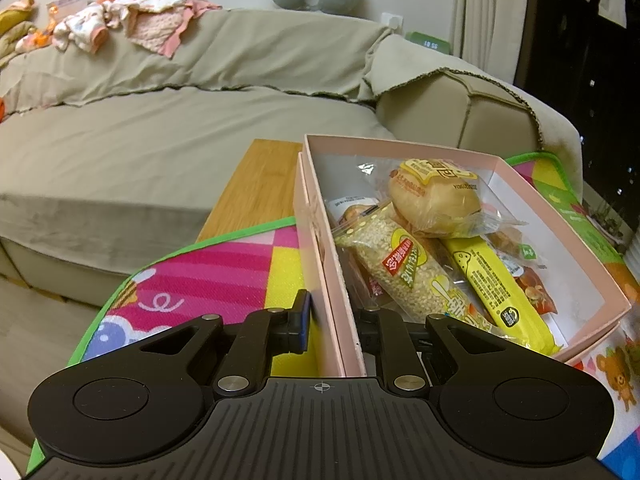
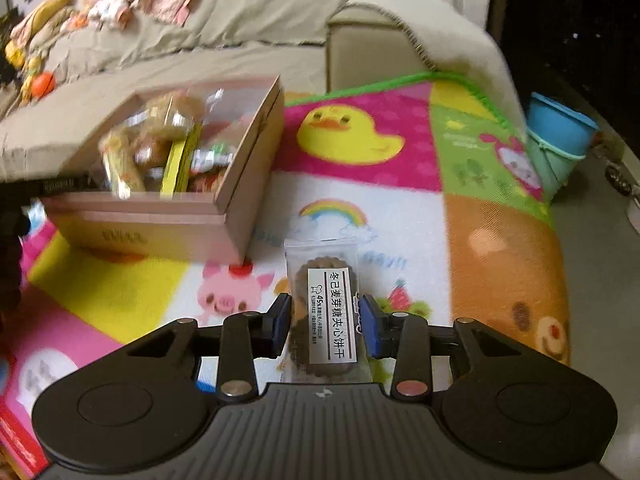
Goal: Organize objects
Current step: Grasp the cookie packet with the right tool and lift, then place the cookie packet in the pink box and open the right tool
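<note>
The pink box (image 1: 520,184) sits on a bright cartoon play mat (image 1: 224,268), and everything here is placed from it; the left gripper (image 1: 334,326) straddles the box's near side wall, 1 finger (image 1: 301,322) with a blue pad outside and the other inside, closed on that wall; the inner finger is mostly hidden behind the wall and the snacks, so its pad cannot be made out. Inside the box lie a wrapped bun (image 1: 434,196) on top, a long packet of puffed grain (image 1: 400,268) under it and a yellow packet (image 1: 496,280) along the far side; smaller wrappers beneath are buried and hard to read.

From the right wrist the box (image 2: 236,184) is blurred and its contents smear together; to the right of the box and nearer the camera, a wrapped biscuit (image 2: 322,276) with a white label lies flat on the mat (image 2: 400,200), apart from the box; the right gripper (image 2: 326,326) has the biscuit packet between its 2 blue pads; the left pad looks to be at the wrapper's edge while a sliver of mat shows by the right pad, so the jaws are not yet pressing on it; the packet's near end is cut off by the gripper body.

Behind the box stands a beige sofa (image 1: 160,140) with clothes (image 1: 120,20) piled on its back; a blue bin (image 2: 560,136) sits off the mat's far right corner.
</note>
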A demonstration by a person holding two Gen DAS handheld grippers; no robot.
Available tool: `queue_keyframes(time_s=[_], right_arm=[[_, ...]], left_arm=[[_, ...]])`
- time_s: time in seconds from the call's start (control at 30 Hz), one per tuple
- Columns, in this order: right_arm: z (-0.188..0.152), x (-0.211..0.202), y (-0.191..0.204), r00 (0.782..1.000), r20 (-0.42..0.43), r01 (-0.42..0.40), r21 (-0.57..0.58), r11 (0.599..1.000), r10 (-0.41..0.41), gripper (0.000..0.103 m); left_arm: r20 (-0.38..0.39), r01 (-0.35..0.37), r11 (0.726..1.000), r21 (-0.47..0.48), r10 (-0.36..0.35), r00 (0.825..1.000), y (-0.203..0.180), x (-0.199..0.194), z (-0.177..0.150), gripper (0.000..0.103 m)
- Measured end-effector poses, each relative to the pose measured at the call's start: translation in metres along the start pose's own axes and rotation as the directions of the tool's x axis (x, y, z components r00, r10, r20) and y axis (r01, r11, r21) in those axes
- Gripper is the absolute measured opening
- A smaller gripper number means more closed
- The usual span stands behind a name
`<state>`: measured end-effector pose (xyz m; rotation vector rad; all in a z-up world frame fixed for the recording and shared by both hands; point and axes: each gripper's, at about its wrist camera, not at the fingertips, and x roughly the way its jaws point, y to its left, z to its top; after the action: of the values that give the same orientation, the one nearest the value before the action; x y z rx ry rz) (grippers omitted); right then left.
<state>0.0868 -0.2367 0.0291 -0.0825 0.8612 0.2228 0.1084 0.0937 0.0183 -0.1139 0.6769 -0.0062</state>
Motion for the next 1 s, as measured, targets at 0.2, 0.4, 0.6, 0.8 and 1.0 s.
queue_keyframes(time_s=[0.2,0.4,0.6,0.8,1.0], right_arm=[[0.041,-0.038,0.007,0.989,0.143,-0.023,0.018,1.000,0.020,0.037],[0.096,-0.073,0.030,0.941,0.312,-0.138,-0.006,0.990,0.133,0.037],[0.130,-0.069,0.058,0.920,0.359,-0.146,-0.062,0.987,0.158,0.043],[0.115,-0.048,0.075,0.936,0.330,-0.079,-0.150,0.986,0.125,0.068],[0.055,-0.015,0.080,0.978,0.168,-0.073,-0.284,0.956,0.124,0.078]], left_arm=[[0.001,0.003,1.000,-0.002,-0.003,1.000,0.000,0.000,-0.001,0.017],[0.001,0.004,1.000,-0.002,-0.004,1.000,0.000,0.000,-0.001,0.017],[0.001,0.012,1.000,-0.005,-0.012,1.000,-0.001,0.000,-0.001,0.017],[-0.001,0.020,1.000,-0.002,-0.020,1.000,0.002,-0.001,-0.002,0.018],[-0.013,0.005,1.000,0.018,-0.005,1.000,-0.002,0.001,0.000,0.015]])
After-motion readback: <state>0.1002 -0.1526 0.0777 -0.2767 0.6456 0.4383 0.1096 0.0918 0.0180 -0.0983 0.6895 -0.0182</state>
